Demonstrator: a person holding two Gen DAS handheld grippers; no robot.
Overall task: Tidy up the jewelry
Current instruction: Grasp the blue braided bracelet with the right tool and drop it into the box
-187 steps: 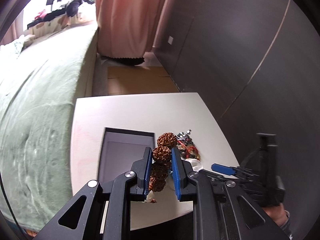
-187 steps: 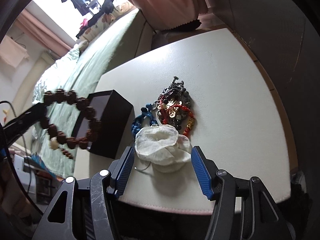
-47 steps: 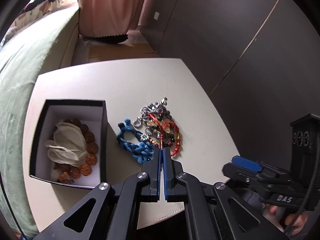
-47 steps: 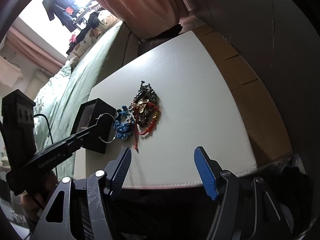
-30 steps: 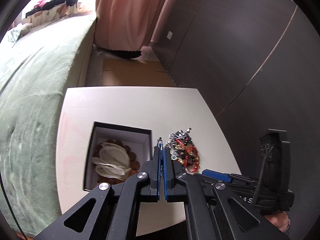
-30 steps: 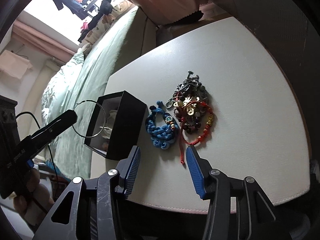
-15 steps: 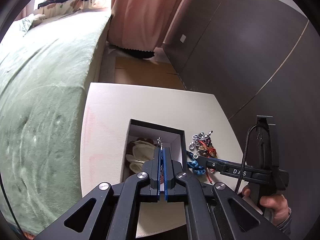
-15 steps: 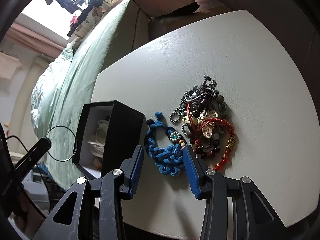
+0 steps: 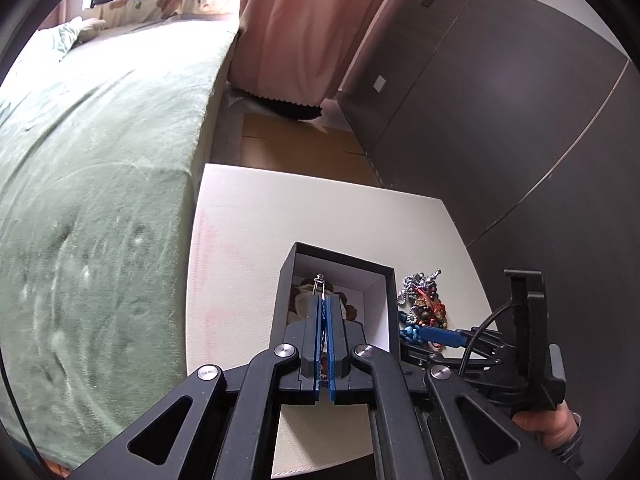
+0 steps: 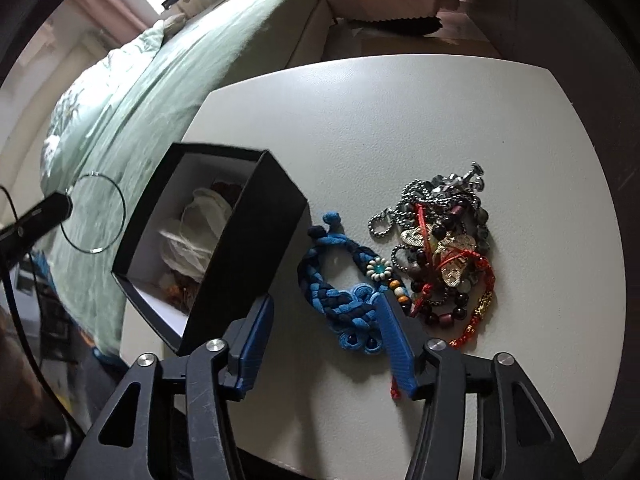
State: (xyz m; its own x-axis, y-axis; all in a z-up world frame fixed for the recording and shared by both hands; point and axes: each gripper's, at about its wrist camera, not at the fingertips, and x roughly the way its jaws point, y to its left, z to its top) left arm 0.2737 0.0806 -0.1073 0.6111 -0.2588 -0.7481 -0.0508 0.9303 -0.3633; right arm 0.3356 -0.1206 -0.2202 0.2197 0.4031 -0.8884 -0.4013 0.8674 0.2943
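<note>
Two tongs. Left tongs (image 9: 323, 300) pinch a wire hoop (image 10: 95, 212) by its clasp above the box (image 10: 244, 240): light, springy, easily bent. Right tongs (image 10: 324, 320) spread astride the blue braid (image 10: 332, 280), soft, near the desk's (image 10: 360, 120) front edge; grip its knotted end.

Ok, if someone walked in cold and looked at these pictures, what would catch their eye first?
Probably the tangled jewelry pile of chains, dark beads and red cord on the white table, with the blue braided bracelet beside it, between the open fingers of the right hand-held gripper. Left of that stands the open black box holding a white pouch. The left hand-held gripper pinches a thin wire hoop over the box.
</note>
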